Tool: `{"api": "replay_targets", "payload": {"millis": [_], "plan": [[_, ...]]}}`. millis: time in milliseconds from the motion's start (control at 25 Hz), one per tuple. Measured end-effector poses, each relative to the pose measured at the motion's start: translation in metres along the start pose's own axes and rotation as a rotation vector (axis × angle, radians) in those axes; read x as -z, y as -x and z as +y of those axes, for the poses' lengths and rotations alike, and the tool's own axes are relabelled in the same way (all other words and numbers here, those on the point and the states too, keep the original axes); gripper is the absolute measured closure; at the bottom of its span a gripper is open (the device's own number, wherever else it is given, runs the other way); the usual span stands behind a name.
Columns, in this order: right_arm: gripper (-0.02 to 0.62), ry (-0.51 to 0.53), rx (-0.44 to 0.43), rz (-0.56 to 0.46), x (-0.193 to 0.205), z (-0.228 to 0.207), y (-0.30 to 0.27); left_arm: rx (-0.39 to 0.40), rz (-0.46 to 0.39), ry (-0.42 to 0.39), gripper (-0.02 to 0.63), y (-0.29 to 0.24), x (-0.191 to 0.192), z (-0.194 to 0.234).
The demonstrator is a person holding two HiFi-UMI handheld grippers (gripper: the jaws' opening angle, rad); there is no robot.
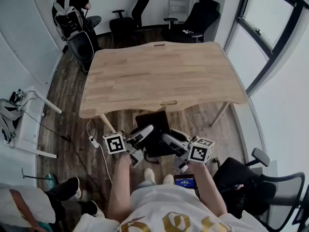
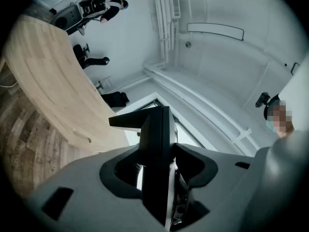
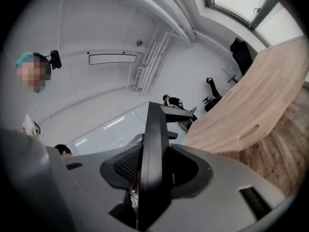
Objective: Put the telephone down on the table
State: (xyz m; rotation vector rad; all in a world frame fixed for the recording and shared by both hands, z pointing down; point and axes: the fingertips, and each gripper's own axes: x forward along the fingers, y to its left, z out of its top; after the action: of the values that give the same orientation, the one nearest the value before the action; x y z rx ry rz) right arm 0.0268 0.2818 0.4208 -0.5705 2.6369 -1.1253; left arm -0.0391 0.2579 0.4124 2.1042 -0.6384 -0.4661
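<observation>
In the head view, the telephone (image 1: 153,127), a flat black unit, hangs in front of me, just short of the near edge of the wooden table (image 1: 159,76) and over the floor. My left gripper (image 1: 146,130) grips it from the left and my right gripper (image 1: 167,138) from the right. In the left gripper view the telephone (image 2: 157,149) stands edge-on, with the left gripper (image 2: 158,180) shut on it. The right gripper view shows the same black slab (image 3: 153,149) clamped in the right gripper (image 3: 150,180). Both grippers are held level.
The table top is bare wood with a slot at its near edge (image 1: 168,103). Office chairs (image 1: 190,18) stand behind it, and a person (image 1: 72,8) sits at the far left. A power strip (image 1: 93,140) lies on the floor. A black chair (image 1: 251,178) is at my right, and a small lit screen (image 1: 186,181) at my lap.
</observation>
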Motion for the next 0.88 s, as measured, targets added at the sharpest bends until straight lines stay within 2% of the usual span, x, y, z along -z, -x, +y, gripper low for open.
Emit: {"api": "replay_targets", "payload": {"millis": [120, 880], "plan": [[0.422, -0.008, -0.008, 0.004, 0.001, 0.001, 0.000, 0.025, -0.008, 0.032, 0.407, -0.003, 0.001, -0.008], [0.425, 0.011, -0.021, 0.029, 0.004, 0.010, 0.017, 0.029, -0.008, 0.030, 0.407, -0.005, 0.016, -0.022]]}}
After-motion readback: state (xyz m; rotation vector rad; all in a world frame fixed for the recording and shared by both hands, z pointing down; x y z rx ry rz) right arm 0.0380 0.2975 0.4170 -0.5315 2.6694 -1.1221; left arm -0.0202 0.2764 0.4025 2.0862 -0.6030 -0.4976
